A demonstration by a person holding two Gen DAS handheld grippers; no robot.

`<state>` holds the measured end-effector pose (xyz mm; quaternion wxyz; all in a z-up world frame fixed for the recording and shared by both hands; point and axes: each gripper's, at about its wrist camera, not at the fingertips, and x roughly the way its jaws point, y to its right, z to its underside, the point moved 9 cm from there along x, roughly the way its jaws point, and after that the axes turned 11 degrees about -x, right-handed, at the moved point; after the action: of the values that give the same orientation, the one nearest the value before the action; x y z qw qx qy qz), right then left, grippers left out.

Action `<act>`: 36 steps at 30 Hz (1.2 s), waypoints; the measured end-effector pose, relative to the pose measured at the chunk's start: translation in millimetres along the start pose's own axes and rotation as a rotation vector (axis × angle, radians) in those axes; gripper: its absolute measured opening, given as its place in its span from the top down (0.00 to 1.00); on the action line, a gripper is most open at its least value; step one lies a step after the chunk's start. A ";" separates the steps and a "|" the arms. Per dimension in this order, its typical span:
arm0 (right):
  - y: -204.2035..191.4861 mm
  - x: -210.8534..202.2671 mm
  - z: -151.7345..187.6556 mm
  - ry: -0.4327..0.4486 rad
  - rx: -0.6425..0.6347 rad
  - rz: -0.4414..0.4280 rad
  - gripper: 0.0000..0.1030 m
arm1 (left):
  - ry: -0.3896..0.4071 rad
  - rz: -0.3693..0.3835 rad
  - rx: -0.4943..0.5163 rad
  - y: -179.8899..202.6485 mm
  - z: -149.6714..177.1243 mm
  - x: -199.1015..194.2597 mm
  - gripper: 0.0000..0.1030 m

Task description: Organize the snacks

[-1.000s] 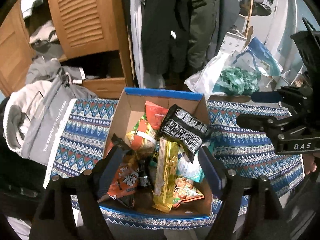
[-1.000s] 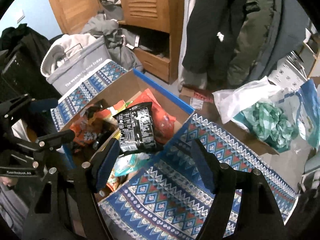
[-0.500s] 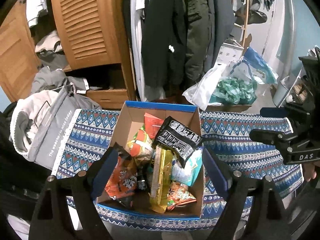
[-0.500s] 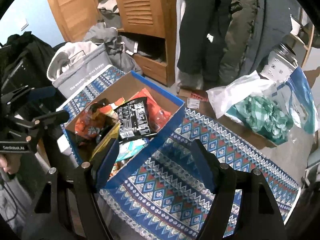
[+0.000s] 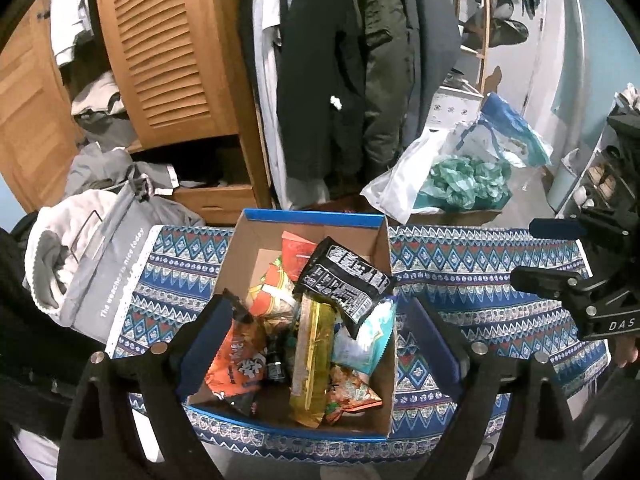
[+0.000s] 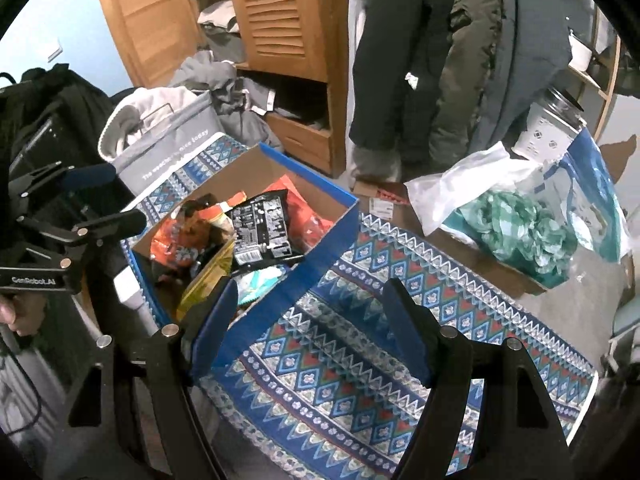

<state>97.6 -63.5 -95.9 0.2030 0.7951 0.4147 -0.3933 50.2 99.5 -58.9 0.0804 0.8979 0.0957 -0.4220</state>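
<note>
A blue-edged cardboard box (image 5: 312,218) sits on a patterned blue cloth (image 5: 460,264) and holds several snack packets: a black packet (image 5: 344,280) on top, a yellow one (image 5: 314,360), an orange one (image 5: 238,360) and a pale blue one (image 5: 364,340). My left gripper (image 5: 316,340) is open and empty, above the box's near side. My right gripper (image 6: 308,320) is open and empty, over the cloth to the right of the box (image 6: 332,232). The black packet (image 6: 260,232) also shows in the right wrist view. Each gripper appears in the other's view.
A grey bag with white clothing (image 5: 84,264) lies left of the box. A wooden wardrobe (image 5: 168,60) with hanging coats (image 5: 340,80) stands behind. A white plastic bag with teal cloth (image 5: 460,176) sits beyond the cloth's far right.
Both grippers have pulled back and up from the box, so the box and cloth look smaller. The snacks have not moved.
</note>
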 end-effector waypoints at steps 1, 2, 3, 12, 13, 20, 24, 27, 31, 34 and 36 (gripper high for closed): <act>0.5 0.6 1.0 -0.002 -0.001 0.001 0.27 | -0.004 -0.001 0.002 1.4 -0.1 0.7 0.12; 1.2 1.0 1.8 -0.003 0.000 0.001 0.27 | -0.006 0.000 0.001 2.5 -0.3 1.3 0.12; 2.0 1.2 2.8 -0.004 0.002 0.004 0.27 | -0.006 0.002 -0.001 3.4 -0.6 1.4 0.12; 12.0 -0.8 7.9 0.003 0.018 0.025 0.27 | -0.009 -0.023 -0.005 4.5 -2.0 8.5 0.12; 13.3 -0.7 8.0 0.003 0.021 0.025 0.27 | -0.007 -0.025 -0.003 4.4 -2.4 8.5 0.12; 21.8 -2.8 10.1 0.008 0.039 0.042 0.27 | -0.005 -0.024 0.011 9.1 -1.5 10.2 0.12; 23.6 -2.4 15.3 0.003 0.039 0.044 0.27 | -0.007 -0.027 0.027 13.1 0.1 13.3 0.09; 26.9 -1.5 19.4 -0.006 0.046 0.045 0.27 | -0.017 -0.032 0.030 15.1 1.3 16.9 0.09; 29.7 -3.9 21.6 -0.004 0.050 0.049 0.27 | -0.019 -0.028 0.031 19.7 0.4 17.7 0.09; 31.1 -5.3 21.9 -0.001 0.051 0.048 0.27 | -0.015 -0.026 0.036 23.1 -0.8 17.0 0.09; 31.9 -6.1 22.1 -0.001 0.050 0.049 0.27 | -0.015 -0.027 0.040 25.5 -1.1 17.1 0.09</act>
<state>111.5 -99.2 -104.6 0.1929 0.8096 0.3852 -0.3987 67.8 76.8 -69.8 0.0576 0.8947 0.0988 -0.4318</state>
